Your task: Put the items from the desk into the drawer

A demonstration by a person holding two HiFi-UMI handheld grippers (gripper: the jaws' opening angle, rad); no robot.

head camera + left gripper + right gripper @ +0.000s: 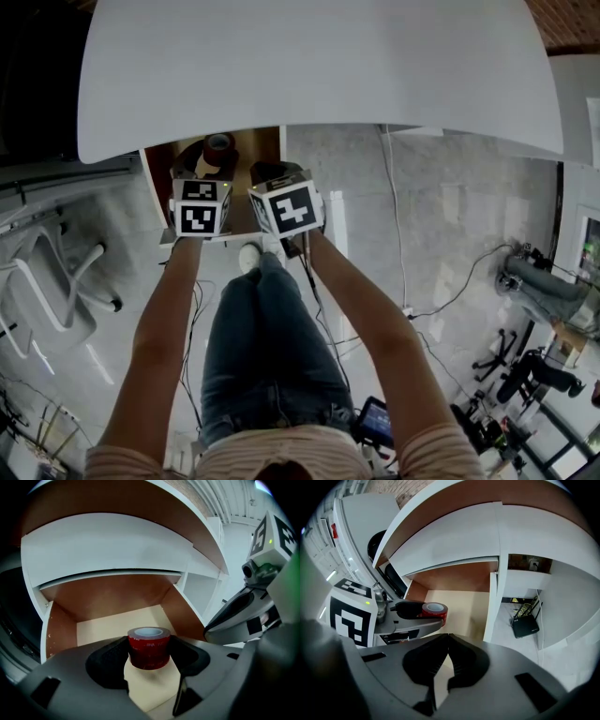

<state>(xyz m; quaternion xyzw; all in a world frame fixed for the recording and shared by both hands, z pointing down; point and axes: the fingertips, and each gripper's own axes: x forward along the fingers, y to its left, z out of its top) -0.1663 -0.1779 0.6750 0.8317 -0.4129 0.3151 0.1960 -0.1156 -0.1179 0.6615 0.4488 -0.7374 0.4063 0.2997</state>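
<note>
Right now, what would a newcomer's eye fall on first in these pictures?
The red tape, held between the left gripper's jaws above the open drawer. Beside it, the right gripper has its jaws together, with nothing in them. The white desk spreads above both.

Our arms reach forward, side by side. Our left tool grips a tape over the drawer. Our right tool, just right of it, has its jaws together.
</note>
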